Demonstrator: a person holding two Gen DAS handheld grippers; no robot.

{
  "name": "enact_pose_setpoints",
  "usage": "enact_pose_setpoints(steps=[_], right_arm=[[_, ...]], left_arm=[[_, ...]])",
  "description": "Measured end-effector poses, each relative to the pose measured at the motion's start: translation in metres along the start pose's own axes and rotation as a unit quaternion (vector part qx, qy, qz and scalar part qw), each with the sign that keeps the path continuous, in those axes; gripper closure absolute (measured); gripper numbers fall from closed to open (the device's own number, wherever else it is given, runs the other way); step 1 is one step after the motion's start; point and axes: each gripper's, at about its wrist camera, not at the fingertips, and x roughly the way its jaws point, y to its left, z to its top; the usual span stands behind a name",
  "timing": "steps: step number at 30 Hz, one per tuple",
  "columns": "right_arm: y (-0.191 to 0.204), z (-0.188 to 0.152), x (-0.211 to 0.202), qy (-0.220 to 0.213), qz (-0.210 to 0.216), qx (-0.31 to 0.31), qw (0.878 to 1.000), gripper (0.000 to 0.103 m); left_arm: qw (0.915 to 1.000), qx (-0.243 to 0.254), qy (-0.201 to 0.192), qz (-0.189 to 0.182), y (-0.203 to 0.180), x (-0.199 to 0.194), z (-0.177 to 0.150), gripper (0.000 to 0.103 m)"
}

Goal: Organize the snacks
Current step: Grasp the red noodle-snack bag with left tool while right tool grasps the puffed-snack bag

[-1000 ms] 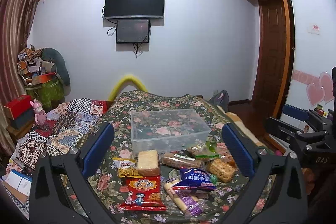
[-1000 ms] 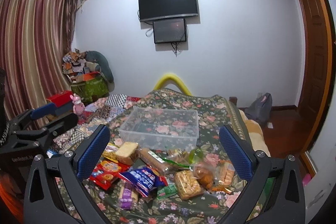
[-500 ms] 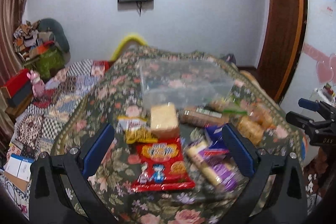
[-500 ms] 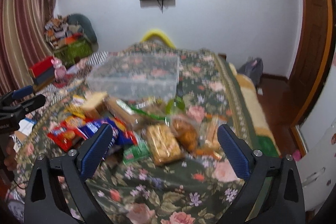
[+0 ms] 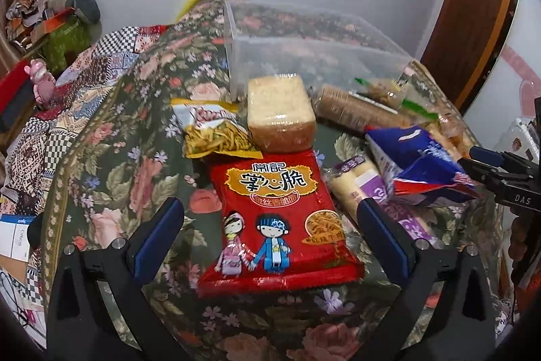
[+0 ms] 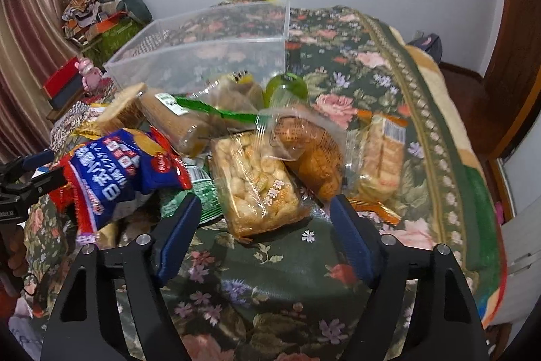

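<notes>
Clear plastic bin (image 5: 304, 56), rigid, box-shaped, holding nothing visible inside, at the far side of the floral cloth (image 5: 128, 178) on the table. Piled just before it: glossy red flat packet (image 5: 280, 219), yellow crinkly bag (image 5: 213, 131), pale block in film (image 5: 279, 114), blue foil bag (image 5: 416, 164), clear pack of puffed pieces (image 6: 253, 181). Left hand-held gripper (image 5: 270, 235) spread wide over the red packet; right hand-held gripper (image 6: 263, 239) likewise apart, straddling the puffed pack's near end.
</notes>
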Motion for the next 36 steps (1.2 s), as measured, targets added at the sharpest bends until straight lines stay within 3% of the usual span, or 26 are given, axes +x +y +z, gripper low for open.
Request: enact_pose_setpoints(steps=[6,10,13,17,22,36], right_arm=[[-0.001,0.001,0.015,0.020,0.018,0.005,1.000,0.041],[-0.003,0.002,0.024,0.028,0.032,0.012,0.999,0.042],[-0.005,0.004,0.025,0.028,0.042,0.020,0.999,0.042],[-0.008,0.006,0.026,0.031,0.066,0.036,0.997,0.054],[0.003,0.005,0.021,0.024,0.050,0.015,0.998,0.059],[0.017,0.014,-0.018,-0.014,0.058,-0.005,0.998,0.061]], left_arm=[[0.9994,0.005,0.030,0.017,0.000,0.028,-0.001,0.000],[0.9992,0.001,0.033,0.022,0.003,0.038,-0.002,0.000],[0.9992,0.004,0.029,0.026,0.002,0.041,-0.001,0.007],[0.9992,0.012,0.024,0.030,-0.002,0.043,0.001,0.023],[0.9991,0.025,0.018,0.029,-0.005,0.036,0.001,0.036],[0.9989,0.026,-0.036,0.016,-0.010,-0.023,0.011,0.036]])
